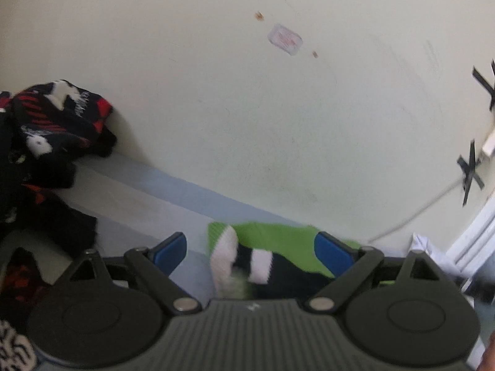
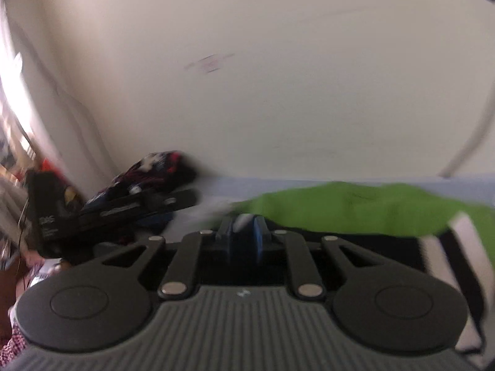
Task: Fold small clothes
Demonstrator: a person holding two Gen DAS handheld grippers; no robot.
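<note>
While both views are blurred, one green garment (image 1: 278,238) with black and white bands shows, lying on the pale blue surface (image 1: 173,182) just ahead of the left tongs (image 1: 252,249). Left tongs stand wide apart, two blue pads (image 1: 171,247) either side of the garment, not pressing it. Right tongs (image 2: 244,228) are nearly closed, pads almost together; something pale sits between them, but blur hides whether cloth is pinched. Green garment (image 2: 355,207) stretches to the right of them. One dark pile of black, red and white clothes (image 1: 58,117) sits at far left against the wall (image 1: 247,92); count inside it cannot be told. Wall is cream, with one small sticker (image 1: 284,38), two black tape crosses (image 1: 471,171) and one white cable (image 1: 414,213). Surface meets the wall directly; open strip between pile and garment.
</note>
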